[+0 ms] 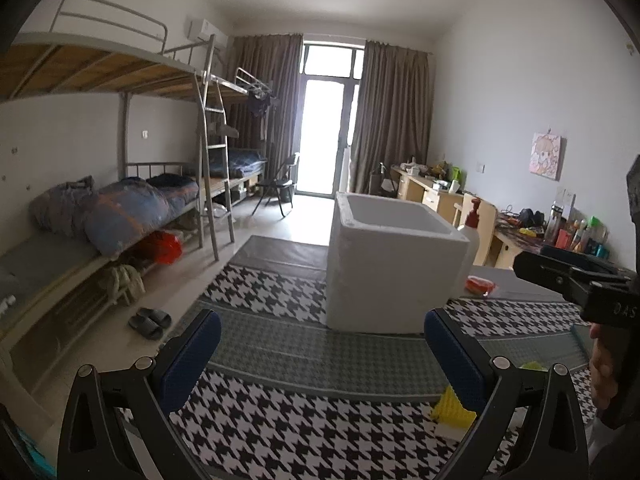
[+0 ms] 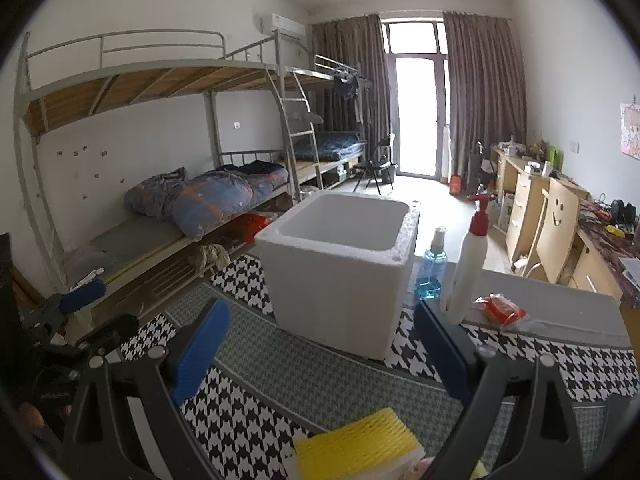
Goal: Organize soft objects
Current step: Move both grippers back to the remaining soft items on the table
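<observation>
A white foam box (image 1: 394,264) (image 2: 340,272) stands open-topped on the houndstooth cloth (image 1: 280,432) (image 2: 240,432), ahead of both grippers. A yellow ribbed sponge (image 2: 360,446) (image 1: 452,406) lies on the cloth close under my right gripper (image 2: 322,346), which is open with nothing between its blue pads. My left gripper (image 1: 322,354) is open too, held above the cloth short of the box. An orange-red packet (image 2: 502,309) (image 1: 480,284) lies to the right of the box.
A white pump bottle (image 2: 468,264) (image 1: 472,228) and a blue spray bottle (image 2: 432,268) stand right of the box. Bunk beds (image 2: 180,160) line the left wall, desks (image 2: 536,208) the right. Slippers (image 1: 150,322) lie on the floor. The right gripper's body (image 1: 576,284) shows at right.
</observation>
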Available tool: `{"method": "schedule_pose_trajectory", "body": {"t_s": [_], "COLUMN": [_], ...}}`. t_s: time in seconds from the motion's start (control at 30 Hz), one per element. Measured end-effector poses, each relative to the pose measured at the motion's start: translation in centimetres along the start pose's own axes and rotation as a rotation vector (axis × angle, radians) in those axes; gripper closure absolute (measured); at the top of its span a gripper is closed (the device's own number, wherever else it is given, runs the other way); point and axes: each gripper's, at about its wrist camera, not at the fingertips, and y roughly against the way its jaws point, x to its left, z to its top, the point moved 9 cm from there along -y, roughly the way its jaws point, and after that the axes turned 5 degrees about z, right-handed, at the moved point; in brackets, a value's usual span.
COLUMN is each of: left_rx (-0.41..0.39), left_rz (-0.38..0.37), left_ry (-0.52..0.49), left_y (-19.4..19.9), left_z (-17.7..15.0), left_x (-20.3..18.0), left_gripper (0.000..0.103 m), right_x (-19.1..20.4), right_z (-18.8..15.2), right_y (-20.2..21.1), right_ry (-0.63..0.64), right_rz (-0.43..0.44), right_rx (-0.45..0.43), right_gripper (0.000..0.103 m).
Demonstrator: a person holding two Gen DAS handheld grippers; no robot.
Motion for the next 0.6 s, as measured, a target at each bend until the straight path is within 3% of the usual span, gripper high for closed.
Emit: {"method": "schedule_pose_trajectory", "body": {"t_s": [0.6], "left_rx": [-0.026], "left_rz": [-0.129], "left_ry": [-0.038], "left_y": [-0.8], "left_z": [-2.5], "left_x": [-4.4], "left_gripper": [0.001], "right_x": [-2.1], "right_z": [-5.1], "right_y": [3.7], "right_ry": [-0.032], "right_rz": [-0.153], "right_rx": [-0.063], "right_gripper": [0.007]}}
